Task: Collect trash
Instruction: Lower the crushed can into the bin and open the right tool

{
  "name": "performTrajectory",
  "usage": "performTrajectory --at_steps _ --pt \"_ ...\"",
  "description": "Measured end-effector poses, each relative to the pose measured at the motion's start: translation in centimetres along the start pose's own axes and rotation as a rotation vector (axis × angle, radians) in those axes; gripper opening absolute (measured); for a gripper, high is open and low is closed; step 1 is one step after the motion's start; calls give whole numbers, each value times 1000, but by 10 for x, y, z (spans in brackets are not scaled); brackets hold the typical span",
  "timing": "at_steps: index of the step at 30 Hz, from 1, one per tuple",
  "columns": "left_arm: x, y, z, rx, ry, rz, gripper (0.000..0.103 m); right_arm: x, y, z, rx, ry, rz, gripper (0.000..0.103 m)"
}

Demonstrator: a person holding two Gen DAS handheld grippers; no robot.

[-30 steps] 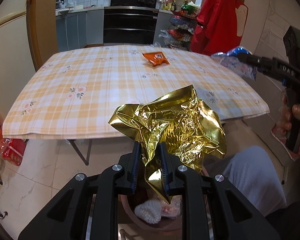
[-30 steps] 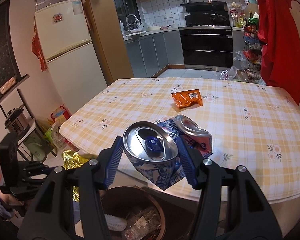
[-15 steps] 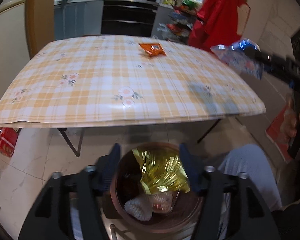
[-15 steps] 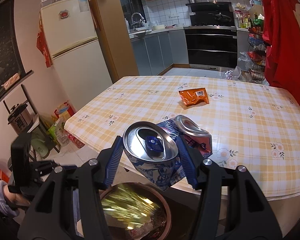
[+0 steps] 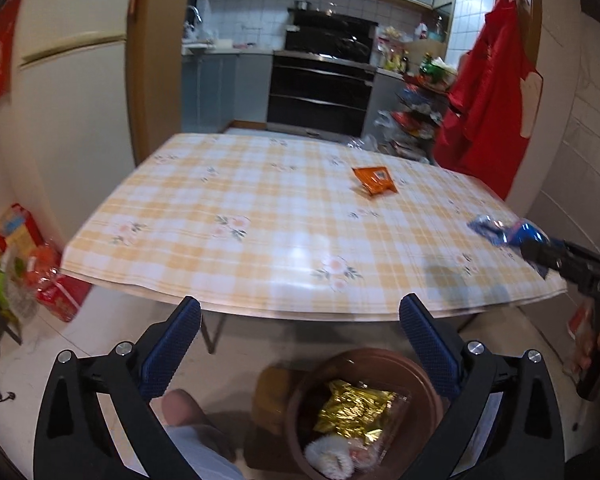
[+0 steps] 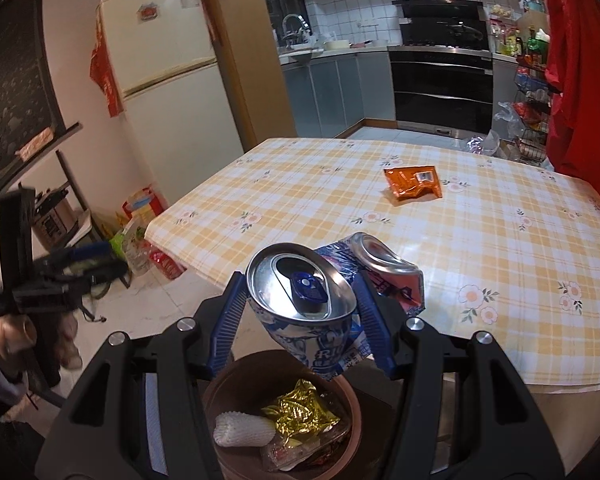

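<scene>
A round brown bin (image 6: 354, 420) on the floor by the table edge is seen nearest, holding crinkled gold foil (image 6: 300, 414), a white foam net sleeve (image 6: 242, 432) and clear wrapping. Above it, a crushed blue-and-silver can (image 6: 308, 304) is clamped in the right gripper (image 6: 300, 320). The left gripper (image 5: 300, 344) is opening wide, with nothing between its jaws. Farther off, a crumpled orange packet (image 6: 414, 182) is left on the checked, flowered tablecloth (image 6: 500, 220).
</scene>
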State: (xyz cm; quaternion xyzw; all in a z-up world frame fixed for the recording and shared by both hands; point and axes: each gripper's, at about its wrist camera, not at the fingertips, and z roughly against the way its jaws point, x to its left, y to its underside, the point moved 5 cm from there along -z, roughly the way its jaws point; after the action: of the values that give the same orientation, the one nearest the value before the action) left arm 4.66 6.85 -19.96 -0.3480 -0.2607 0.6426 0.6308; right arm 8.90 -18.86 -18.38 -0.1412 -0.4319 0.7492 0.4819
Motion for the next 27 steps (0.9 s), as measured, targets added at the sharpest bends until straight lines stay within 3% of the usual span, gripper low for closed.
performTrajectory --at_steps 8,18,23,27 --pt "20 6 6 -6 -34 21 97 18 16 -11 51 -29 22 57" --pt "23 12 5 -7 -23 37 97 31 22 -18 79 -38 58 57" --pt "22 15 1 -2 -28 29 97 21 21 -17 63 26 51 89" --pt "23 16 -3 4 -32 30 97 7 21 -18 67 104 52 97"
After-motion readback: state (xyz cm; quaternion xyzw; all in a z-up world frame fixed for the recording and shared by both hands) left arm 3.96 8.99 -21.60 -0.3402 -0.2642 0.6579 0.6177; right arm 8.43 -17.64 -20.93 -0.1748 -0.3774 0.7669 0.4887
